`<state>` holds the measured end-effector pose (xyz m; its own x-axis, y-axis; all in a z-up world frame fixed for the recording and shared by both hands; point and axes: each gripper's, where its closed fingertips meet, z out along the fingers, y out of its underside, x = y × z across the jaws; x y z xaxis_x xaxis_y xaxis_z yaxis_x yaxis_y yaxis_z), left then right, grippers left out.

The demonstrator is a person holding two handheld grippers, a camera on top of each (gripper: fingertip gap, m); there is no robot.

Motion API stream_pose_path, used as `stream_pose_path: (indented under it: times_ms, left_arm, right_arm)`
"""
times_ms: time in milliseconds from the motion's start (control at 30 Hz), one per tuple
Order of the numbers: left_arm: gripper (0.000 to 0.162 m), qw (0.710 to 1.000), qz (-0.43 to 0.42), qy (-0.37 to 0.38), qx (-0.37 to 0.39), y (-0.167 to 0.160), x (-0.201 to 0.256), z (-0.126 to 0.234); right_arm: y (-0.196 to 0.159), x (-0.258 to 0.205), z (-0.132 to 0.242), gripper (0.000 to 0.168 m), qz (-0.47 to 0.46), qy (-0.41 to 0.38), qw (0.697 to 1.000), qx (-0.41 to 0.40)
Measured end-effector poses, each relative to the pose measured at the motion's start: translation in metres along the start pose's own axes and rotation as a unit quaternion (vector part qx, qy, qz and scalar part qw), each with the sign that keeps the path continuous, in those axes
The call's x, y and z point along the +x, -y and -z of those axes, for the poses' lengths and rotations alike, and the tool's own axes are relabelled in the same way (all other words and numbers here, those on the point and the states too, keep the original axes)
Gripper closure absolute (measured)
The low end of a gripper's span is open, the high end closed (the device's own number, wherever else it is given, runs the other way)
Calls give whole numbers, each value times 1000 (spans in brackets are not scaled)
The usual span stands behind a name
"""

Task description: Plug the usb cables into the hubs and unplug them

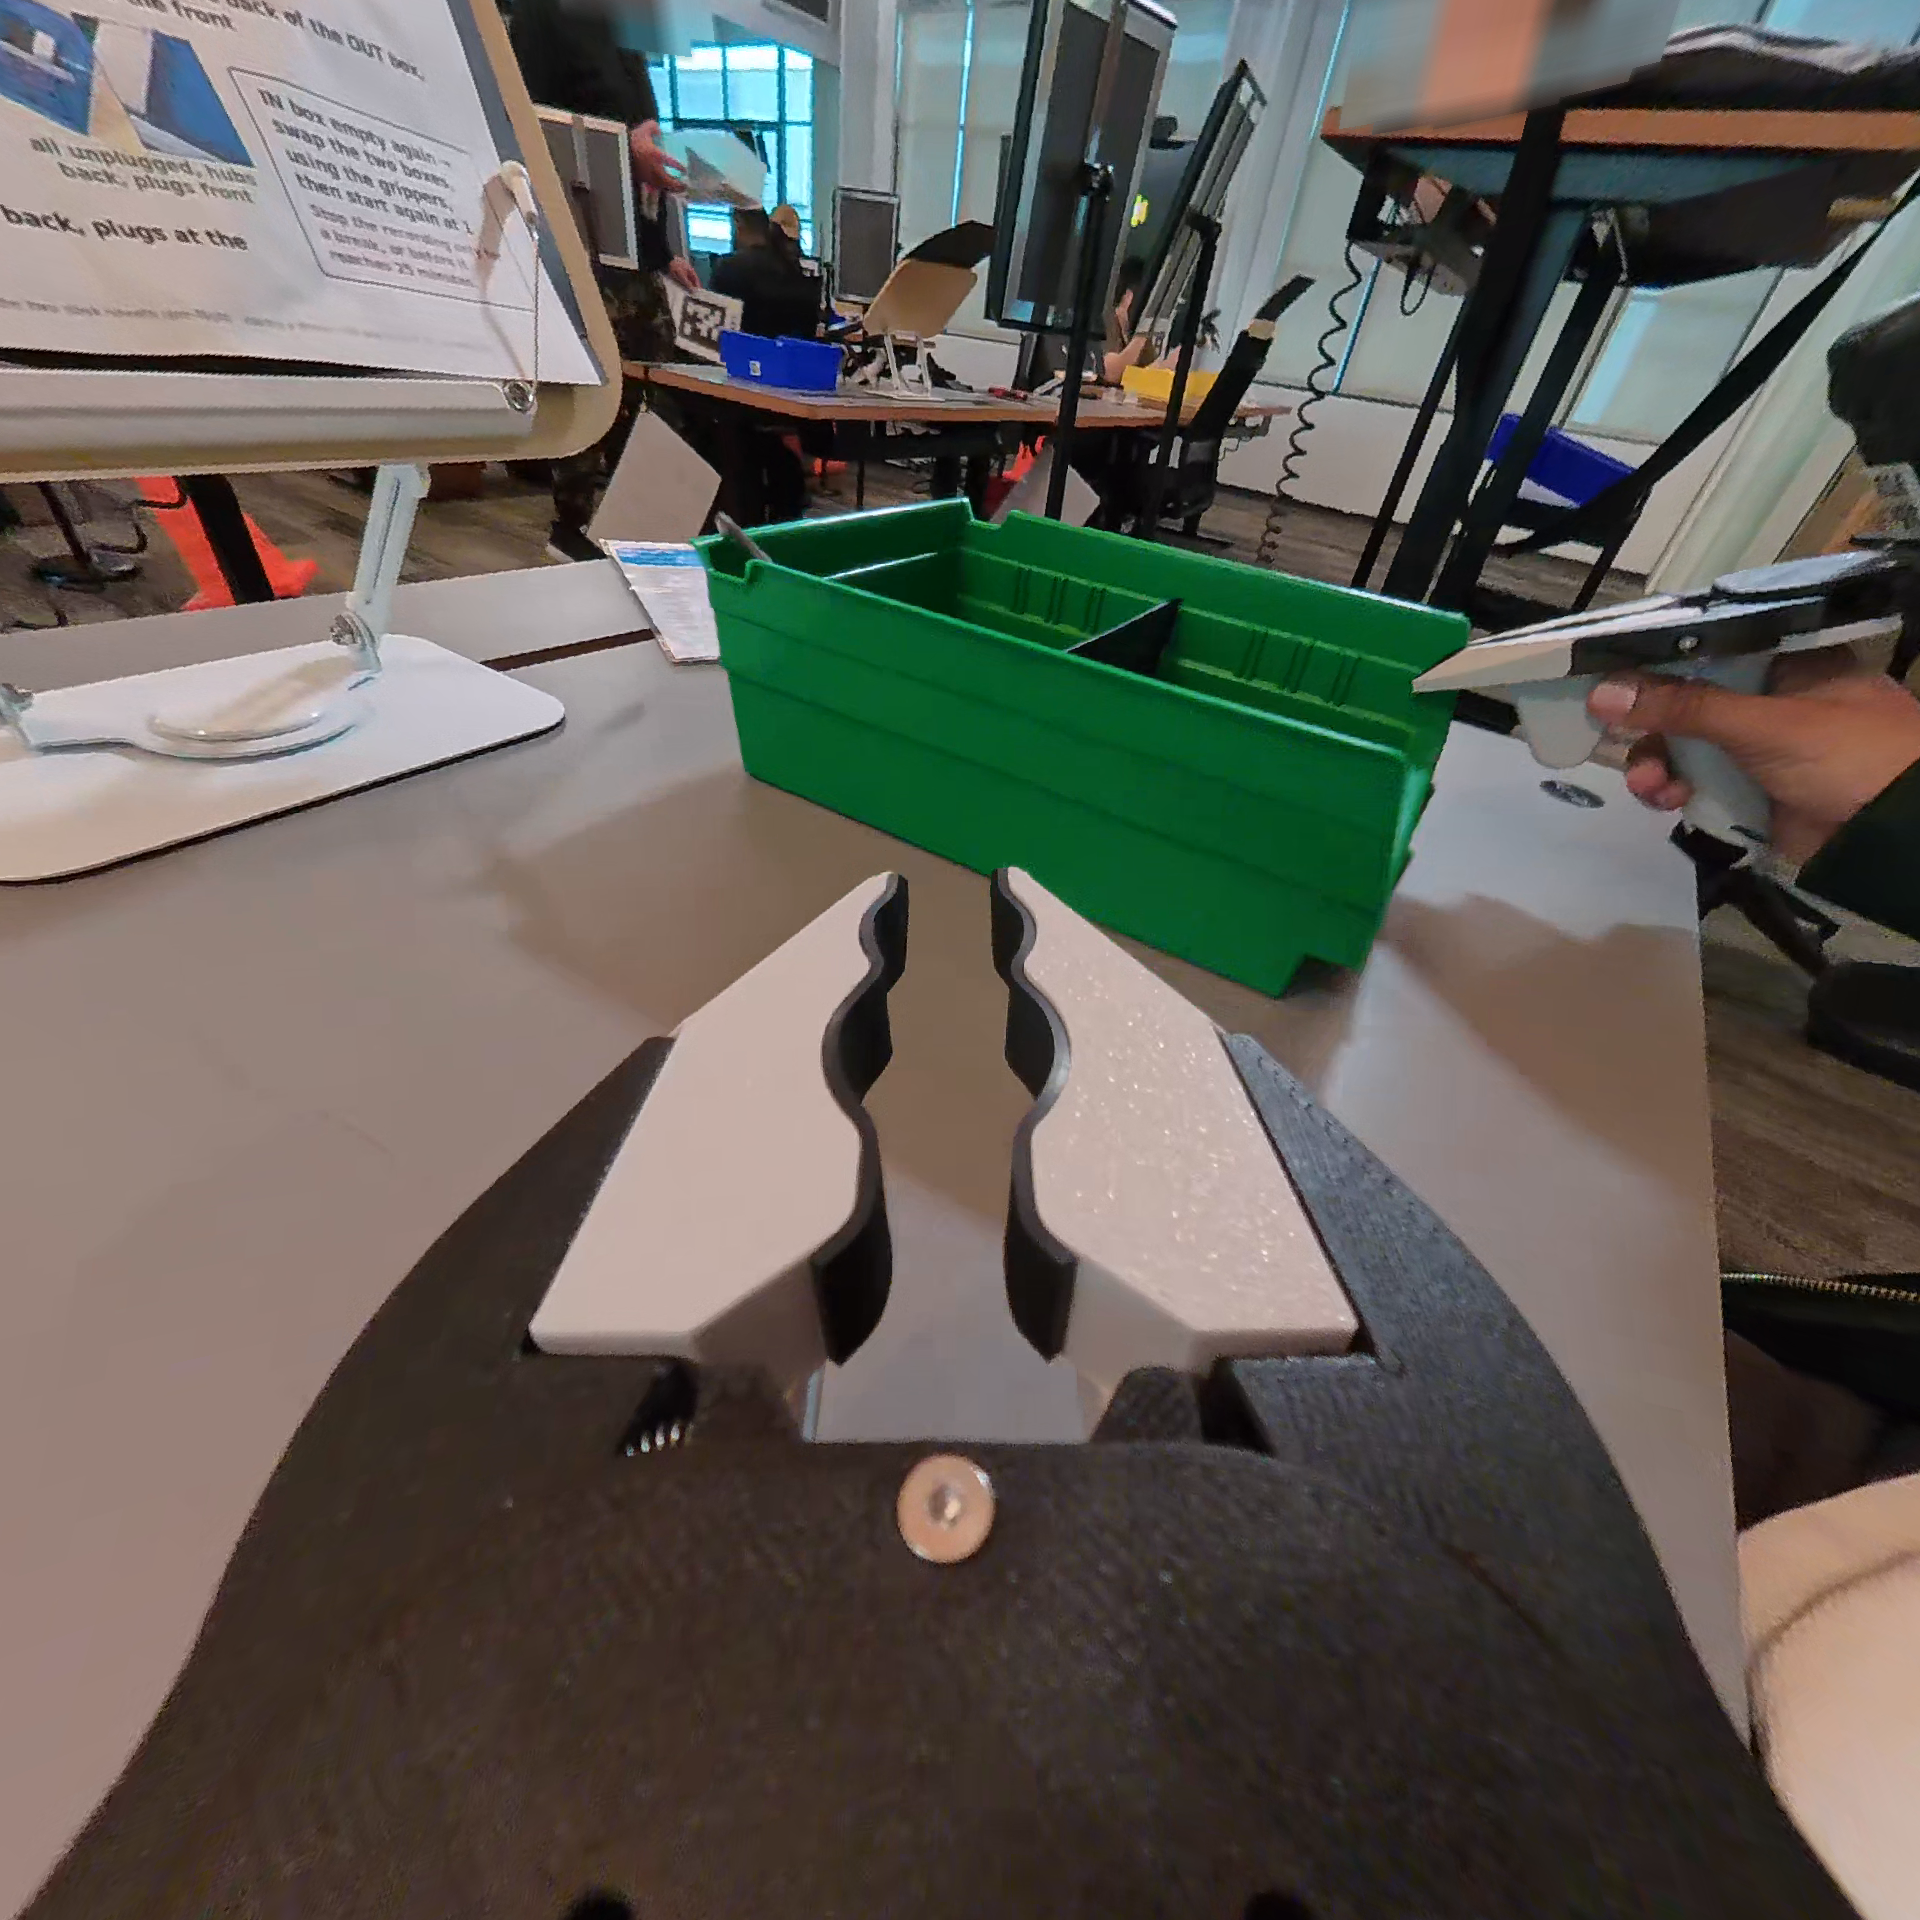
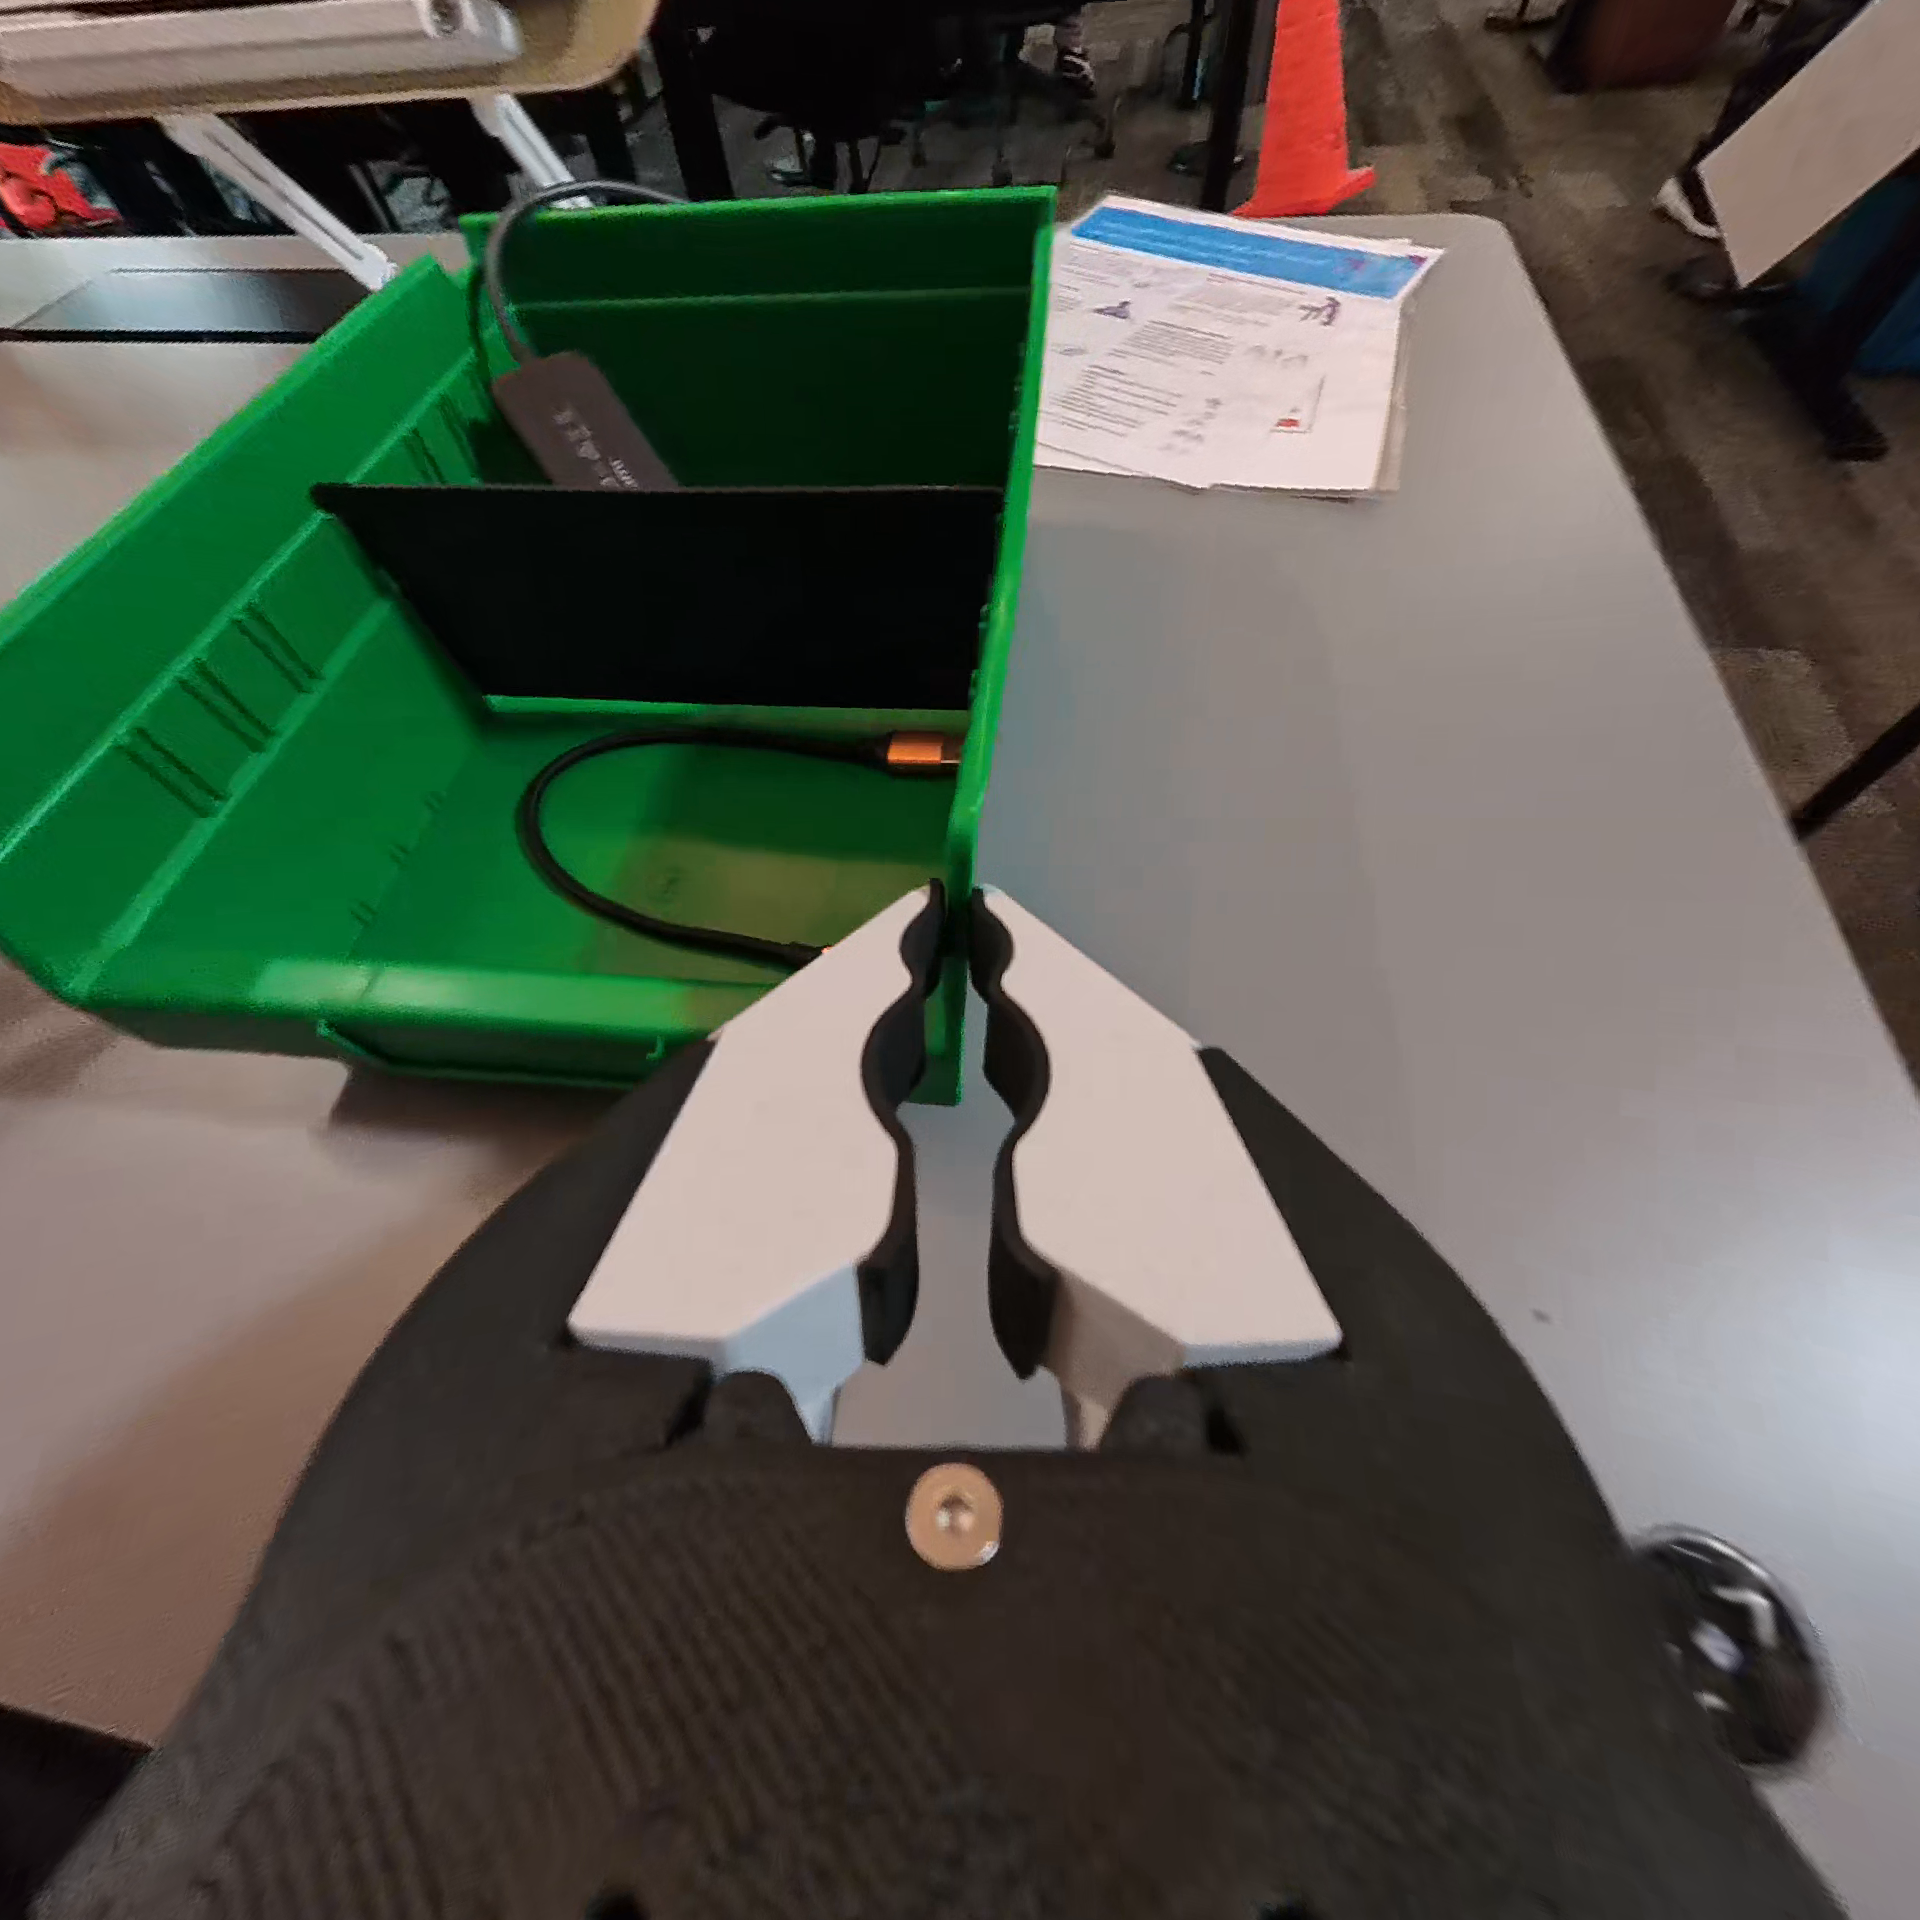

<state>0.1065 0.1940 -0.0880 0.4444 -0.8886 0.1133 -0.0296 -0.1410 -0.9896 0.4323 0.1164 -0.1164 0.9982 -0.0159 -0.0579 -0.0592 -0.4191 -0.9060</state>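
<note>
Now, nearer hand: right gripper [image 2: 954,902], fingers nearly closed on nothing.
Cable: usb cable [image 2: 582,831] in green bin [image 2: 208,665], ahead-left of fingertips; orange plug lies crosswise.
Hub: hub [image 2: 582,421] beyond divider [image 2: 665,592].
Left gripper [image 1: 948,883]: parted, empty, probably farther off.

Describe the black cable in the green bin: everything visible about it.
The black cable lies loose on the floor of the green bin's near compartment, in front of the black divider. It looks thin, smooth and flexible, bent into a U-shaped loop. One end carries an orange metallic plug resting by the bin's right wall, plugged into nothing. The other end runs behind the right gripper, where a bit of orange shows. Neither gripper touches it.
</note>
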Motion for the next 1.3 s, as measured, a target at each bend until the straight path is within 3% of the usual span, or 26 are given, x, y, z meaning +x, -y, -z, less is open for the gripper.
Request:
stream_pose_path:
  times_ms: [33, 333, 633, 933, 1300]
  left_arm:
    - [147, 1000, -2, 1, -3, -1, 0, 0]
    - [144, 1000, -2, 10, 1, -1, -5, -1]
    - [144, 1000, -7, 16, -2, -2, -6, -1]
    - [144, 1000, 0, 18, -3, -2, -8, -1]
    - [143, 1000, 10, 19, -2, -2, -11, -1]
  right_arm:
    - [-1, 8, 3, 166, 0, -10, 1000, 0]
    - [-10, 79, 33, 162, -64, -65, 996, 22]
    - [-19, 116, 57, 160, -99, -106, 989, 30]
    - [-21, 111, 60, 160, -108, -98, 989, 29]
    - [-14, 67, 39, 165, -72, -30, 997, 20]
